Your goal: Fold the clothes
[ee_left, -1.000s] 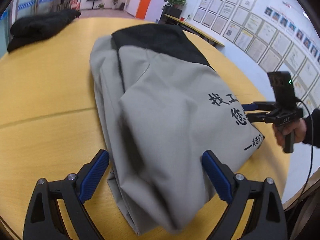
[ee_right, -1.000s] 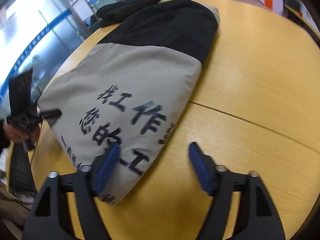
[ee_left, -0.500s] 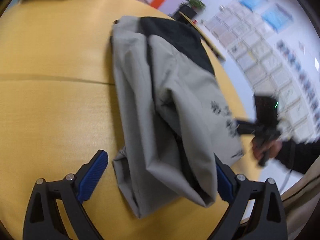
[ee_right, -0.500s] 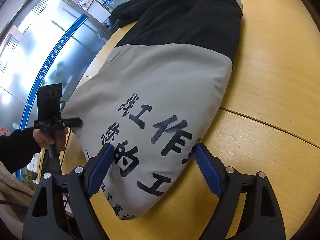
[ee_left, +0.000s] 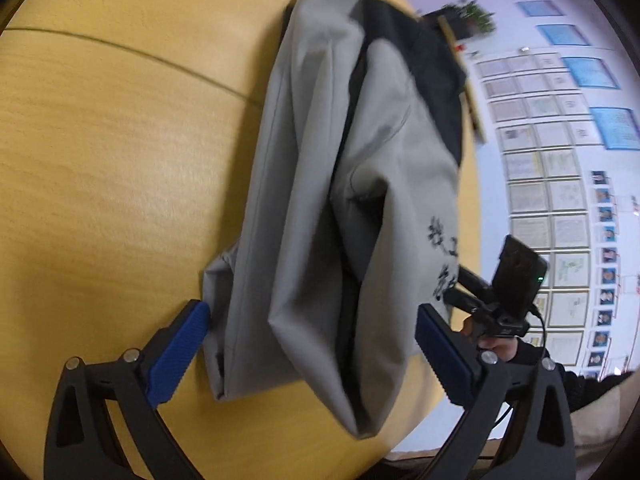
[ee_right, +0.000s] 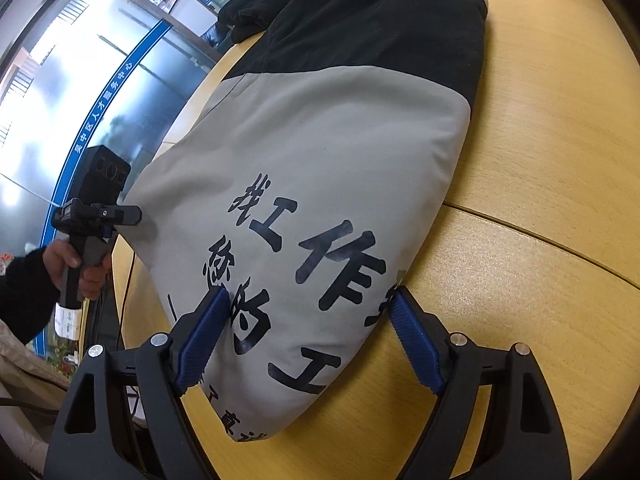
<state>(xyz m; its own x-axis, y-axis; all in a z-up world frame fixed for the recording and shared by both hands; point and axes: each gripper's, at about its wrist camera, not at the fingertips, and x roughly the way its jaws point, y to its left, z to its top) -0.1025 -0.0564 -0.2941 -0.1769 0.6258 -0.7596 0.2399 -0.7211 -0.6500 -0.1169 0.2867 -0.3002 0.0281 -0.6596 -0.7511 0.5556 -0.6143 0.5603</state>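
A grey and black jacket (ee_left: 320,200) with black printed characters lies folded on the round wooden table (ee_left: 100,160). My left gripper (ee_left: 312,344) is open, its blue pads on either side of the jacket's near folded end. In the right wrist view the jacket (ee_right: 320,160) shows its printed back. My right gripper (ee_right: 308,336) is open and straddles the jacket's near printed edge. The left gripper (ee_right: 120,214) also shows at the jacket's far left edge, and the right gripper (ee_left: 476,284) shows past the jacket's right side.
A black garment (ee_right: 256,8) lies at the table's far end beyond the jacket. The table edge (ee_right: 120,280) runs close to the jacket's left side. Glass walls stand on one side of the room, and framed papers (ee_left: 560,160) cover the wall on the other.
Both grippers have moved in closer to the jacket. The left gripper's view has swung and tilted over the jacket's folded end. The right gripper's jaws now straddle the printed edge.
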